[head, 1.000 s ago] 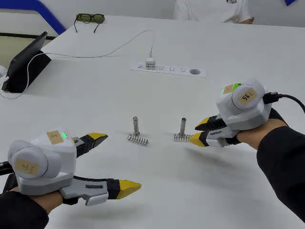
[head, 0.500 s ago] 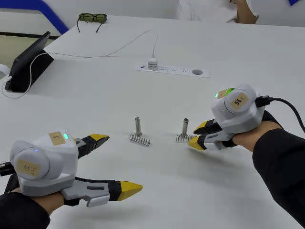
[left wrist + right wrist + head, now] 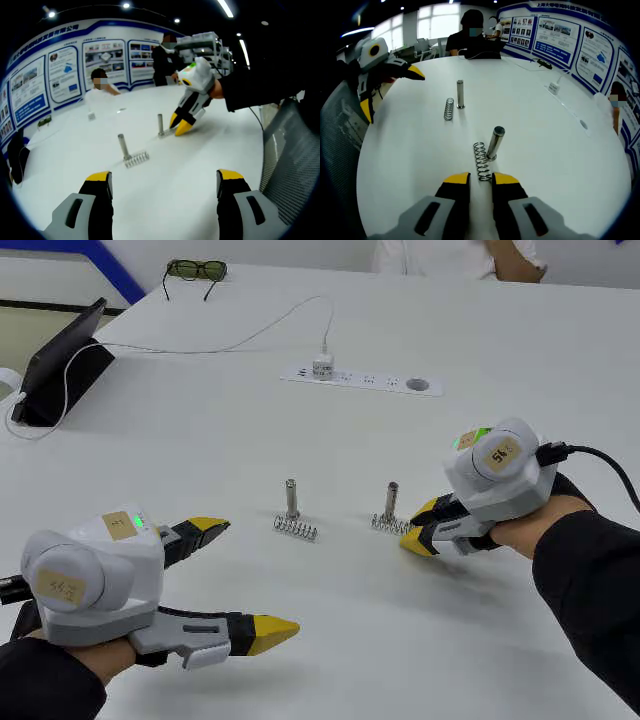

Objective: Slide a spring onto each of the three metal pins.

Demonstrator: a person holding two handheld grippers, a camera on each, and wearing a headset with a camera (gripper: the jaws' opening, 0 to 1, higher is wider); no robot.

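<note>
Two metal pins stand upright on the white table, a left pin and a right pin. A spring lies flat at the foot of each: left spring, right spring. My right gripper is low on the table, just right of the right spring. In the right gripper view, the right gripper is open by a narrow gap, and the near end of the spring lies at its tips, beside the pin. My left gripper is wide open at the near left, holding nothing.
A white power strip with a plugged charger and cable lies farther back. A dark tablet stand sits at the left edge, and glasses lie at the far end. A person sits across the table.
My right gripper has come down closer to the right spring and its jaws have narrowed. The left gripper has barely moved. The camera has shifted slightly.
</note>
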